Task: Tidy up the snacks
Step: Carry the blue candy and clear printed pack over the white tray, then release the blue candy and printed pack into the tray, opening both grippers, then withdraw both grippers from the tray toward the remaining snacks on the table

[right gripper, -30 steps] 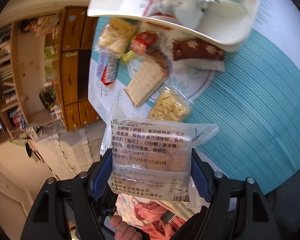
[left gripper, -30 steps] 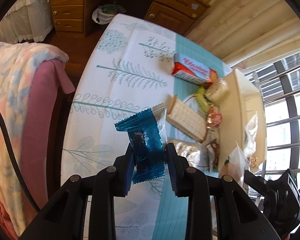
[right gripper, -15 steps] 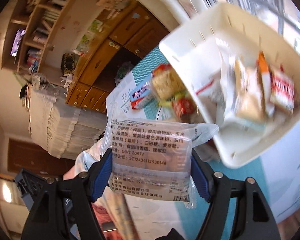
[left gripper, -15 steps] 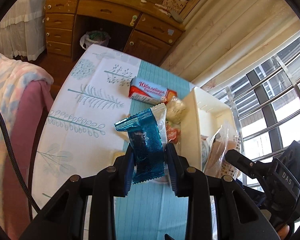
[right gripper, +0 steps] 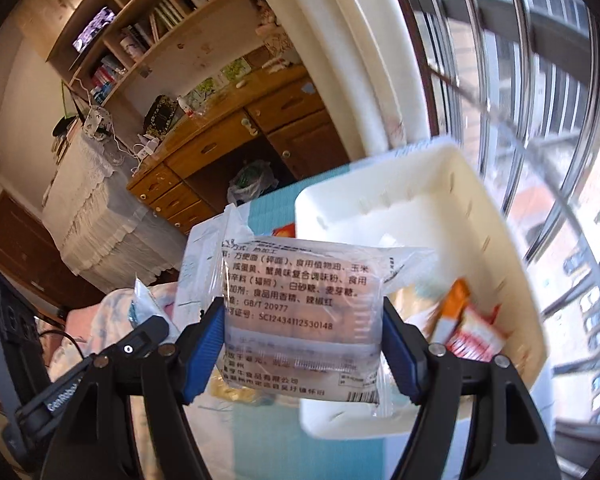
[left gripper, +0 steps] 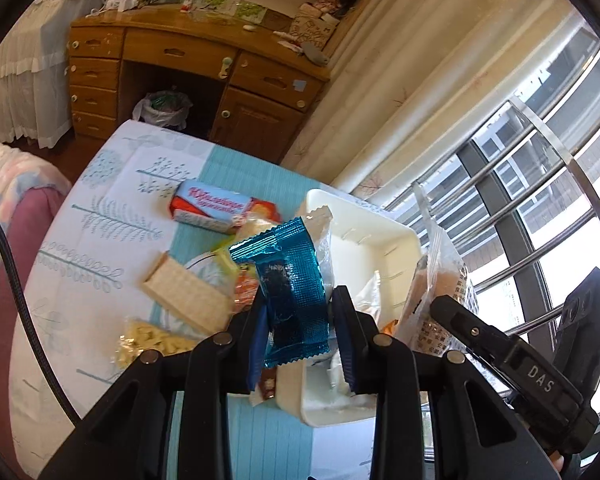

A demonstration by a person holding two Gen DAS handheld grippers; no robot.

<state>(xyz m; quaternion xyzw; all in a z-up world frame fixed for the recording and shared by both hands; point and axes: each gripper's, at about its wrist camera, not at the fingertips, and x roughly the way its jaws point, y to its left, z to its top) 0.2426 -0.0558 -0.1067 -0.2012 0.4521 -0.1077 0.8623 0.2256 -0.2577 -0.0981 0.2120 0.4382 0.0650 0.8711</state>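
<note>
Your left gripper [left gripper: 300, 312] clamps a shiny blue foil snack packet [left gripper: 288, 284]; your right gripper [right gripper: 302, 344] clamps a clear plastic printed snack bag [right gripper: 300, 312], both above the white plastic bin [right gripper: 496, 248].

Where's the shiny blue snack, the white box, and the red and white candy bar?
shiny blue snack [left gripper: 296, 280], left wrist view, middle of wrapper
white box [left gripper: 360, 256], left wrist view, bare inner wall
red and white candy bar [left gripper: 216, 206], left wrist view, printed top face

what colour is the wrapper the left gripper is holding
Shiny teal-blue foil wrapper with a dark patch, clamped in the left gripper; clearest in the left wrist view.
</note>
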